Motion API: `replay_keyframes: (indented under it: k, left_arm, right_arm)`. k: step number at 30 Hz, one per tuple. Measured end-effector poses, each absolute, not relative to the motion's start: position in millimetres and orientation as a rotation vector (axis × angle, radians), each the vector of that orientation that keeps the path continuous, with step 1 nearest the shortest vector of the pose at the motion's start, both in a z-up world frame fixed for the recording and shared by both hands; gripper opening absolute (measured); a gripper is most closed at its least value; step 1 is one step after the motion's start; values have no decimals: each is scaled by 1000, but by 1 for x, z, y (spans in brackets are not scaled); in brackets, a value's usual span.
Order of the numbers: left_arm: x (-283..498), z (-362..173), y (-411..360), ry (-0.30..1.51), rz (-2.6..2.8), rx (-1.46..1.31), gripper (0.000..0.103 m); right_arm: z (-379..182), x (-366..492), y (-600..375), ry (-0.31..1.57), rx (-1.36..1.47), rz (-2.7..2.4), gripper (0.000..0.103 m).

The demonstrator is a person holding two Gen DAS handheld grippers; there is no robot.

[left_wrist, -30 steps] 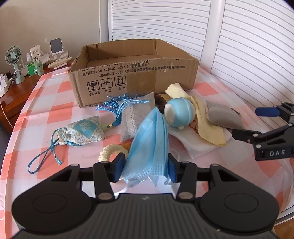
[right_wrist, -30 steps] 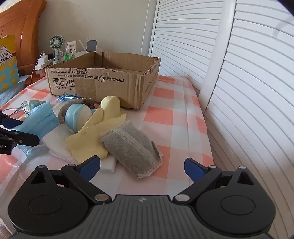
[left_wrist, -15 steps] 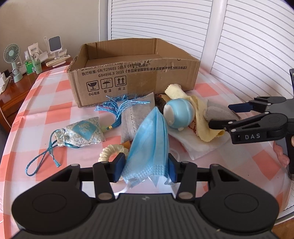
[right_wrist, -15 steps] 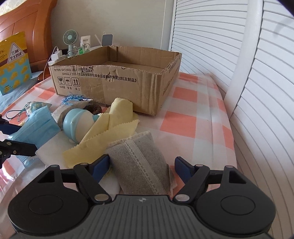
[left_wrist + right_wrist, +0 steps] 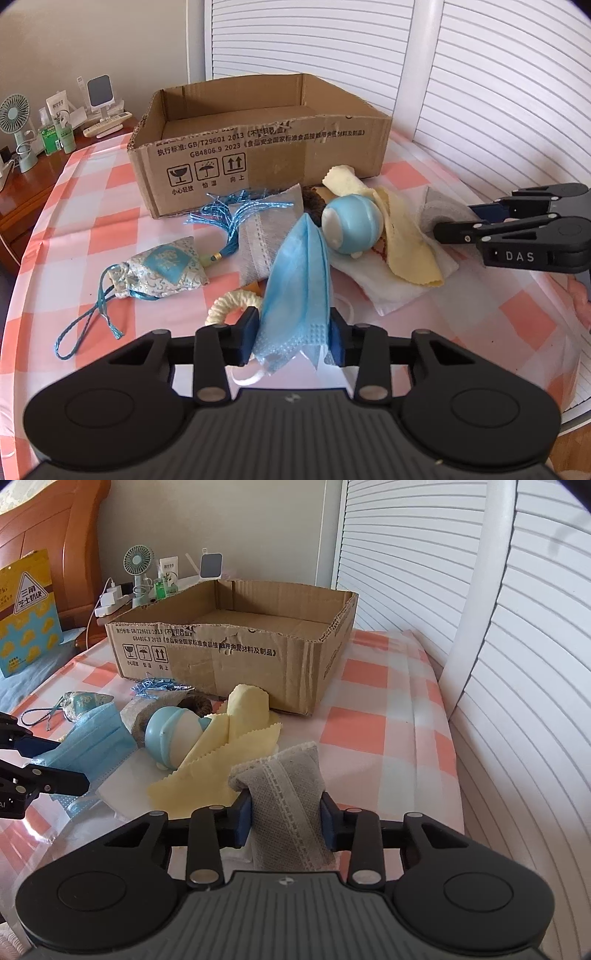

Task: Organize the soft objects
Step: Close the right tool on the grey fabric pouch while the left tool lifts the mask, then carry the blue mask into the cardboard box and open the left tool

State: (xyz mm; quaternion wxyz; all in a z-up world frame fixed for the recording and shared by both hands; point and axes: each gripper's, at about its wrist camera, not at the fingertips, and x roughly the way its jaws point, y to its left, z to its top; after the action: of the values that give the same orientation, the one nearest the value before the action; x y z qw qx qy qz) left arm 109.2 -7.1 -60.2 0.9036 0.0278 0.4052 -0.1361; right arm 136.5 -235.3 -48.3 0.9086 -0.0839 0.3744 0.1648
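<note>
My left gripper (image 5: 292, 341) is shut on a blue face mask (image 5: 299, 280) and holds it above the checked cloth, in front of the open cardboard box (image 5: 258, 147). My right gripper (image 5: 285, 821) is shut on a grey fabric pouch (image 5: 288, 794), right of the pile; it also shows in the left wrist view (image 5: 458, 225). In the pile lie a blue and white ball toy (image 5: 351, 229), a yellow cloth (image 5: 402, 229), a white cloth (image 5: 399, 288), a second grey pouch (image 5: 266, 236), a blue tassel (image 5: 236, 214), a patterned drawstring sachet (image 5: 162, 269) and a cream rope ring (image 5: 232, 302).
The box (image 5: 236, 653) stands at the far side of the checked table (image 5: 388, 716). A side table at far left holds a small fan (image 5: 18, 122), bottles (image 5: 48, 136) and a phone stand (image 5: 99, 92). White louvred doors (image 5: 498, 92) run along the right.
My right gripper moved forward onto the grey pouch and shut on it; it was open a second ago. My left gripper kept its hold on the mask and moved slightly nearer the box.
</note>
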Motion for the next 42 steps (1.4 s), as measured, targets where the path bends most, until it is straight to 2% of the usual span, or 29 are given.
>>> replay_keyframes:
  k: [7, 18, 42]
  left_arm:
    - [101, -49, -4, 829, -313, 91, 32]
    - [92, -32, 2, 813, -348, 113, 19]
    - [131, 40, 21, 762, -408, 67, 19]
  right_arm:
    - [-28, 120, -237, 741, -174, 332, 41]
    - [-11, 97, -232, 704, -193, 341, 41]
    - [16, 84, -235, 657, -185, 347, 41]
